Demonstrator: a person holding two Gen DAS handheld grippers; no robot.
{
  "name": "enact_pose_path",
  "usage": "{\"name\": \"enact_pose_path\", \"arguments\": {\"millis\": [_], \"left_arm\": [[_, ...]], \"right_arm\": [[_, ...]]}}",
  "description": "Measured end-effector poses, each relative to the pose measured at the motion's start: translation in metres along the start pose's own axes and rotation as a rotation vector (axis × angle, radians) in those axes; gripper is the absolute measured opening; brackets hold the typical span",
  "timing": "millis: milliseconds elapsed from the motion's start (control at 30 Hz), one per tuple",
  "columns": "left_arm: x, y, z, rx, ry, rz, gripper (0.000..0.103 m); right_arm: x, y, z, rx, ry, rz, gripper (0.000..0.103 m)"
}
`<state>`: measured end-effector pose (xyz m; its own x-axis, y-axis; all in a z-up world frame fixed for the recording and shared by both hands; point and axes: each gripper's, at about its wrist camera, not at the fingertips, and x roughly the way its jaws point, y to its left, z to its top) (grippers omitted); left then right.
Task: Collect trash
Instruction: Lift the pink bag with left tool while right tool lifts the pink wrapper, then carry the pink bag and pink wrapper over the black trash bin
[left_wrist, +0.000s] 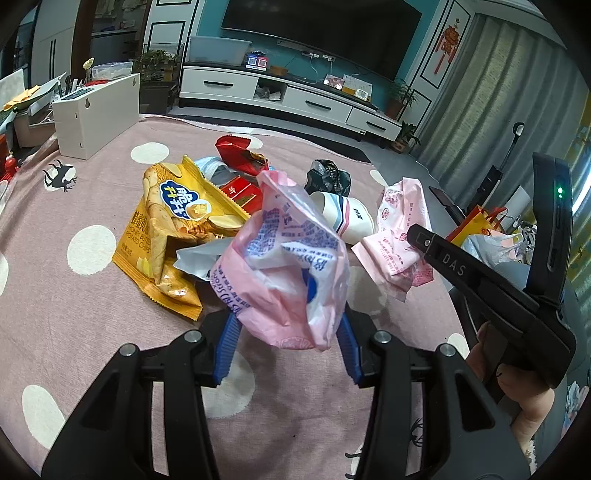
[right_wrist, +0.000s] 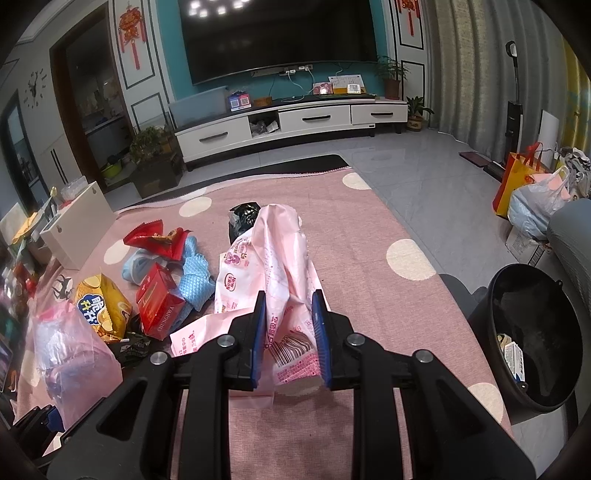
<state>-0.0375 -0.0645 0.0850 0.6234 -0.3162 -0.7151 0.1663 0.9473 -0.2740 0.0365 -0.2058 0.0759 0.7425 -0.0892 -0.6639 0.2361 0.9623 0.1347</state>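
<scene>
My left gripper (left_wrist: 288, 325) is shut on a crumpled pink and white plastic bag with blue print (left_wrist: 291, 266), held above the pink dotted rug (left_wrist: 74, 325). My right gripper (right_wrist: 290, 325) is shut on a pale pink wrapper (right_wrist: 284, 266), lifted off the rug; it also shows in the left wrist view (left_wrist: 399, 236) beside the right gripper's body (left_wrist: 480, 280). Loose trash lies on the rug: a yellow chip bag (left_wrist: 173, 229), a red box (right_wrist: 159, 299), a red wrapper (right_wrist: 155, 238), a blue cloth (right_wrist: 192, 273), a black crumpled bag (right_wrist: 243, 218) and a striped paper cup (left_wrist: 347, 214).
A black trash bin (right_wrist: 535, 339) with some litter inside stands off the rug at the right. A white box (left_wrist: 96, 110) stands at the rug's far left. A TV cabinet (right_wrist: 288, 122) lines the far wall. Bags (right_wrist: 532, 195) sit on the tile floor at right.
</scene>
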Motion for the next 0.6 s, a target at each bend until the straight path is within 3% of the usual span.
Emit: {"name": "enact_pose_path", "arguments": {"millis": [600], "left_arm": [[0.0008, -0.0047, 0.0004, 0.014, -0.009, -0.004, 0.048]], "right_arm": [[-0.0087, -0.0023, 0.0032, -0.002, -0.012, 0.000, 0.025]]}}
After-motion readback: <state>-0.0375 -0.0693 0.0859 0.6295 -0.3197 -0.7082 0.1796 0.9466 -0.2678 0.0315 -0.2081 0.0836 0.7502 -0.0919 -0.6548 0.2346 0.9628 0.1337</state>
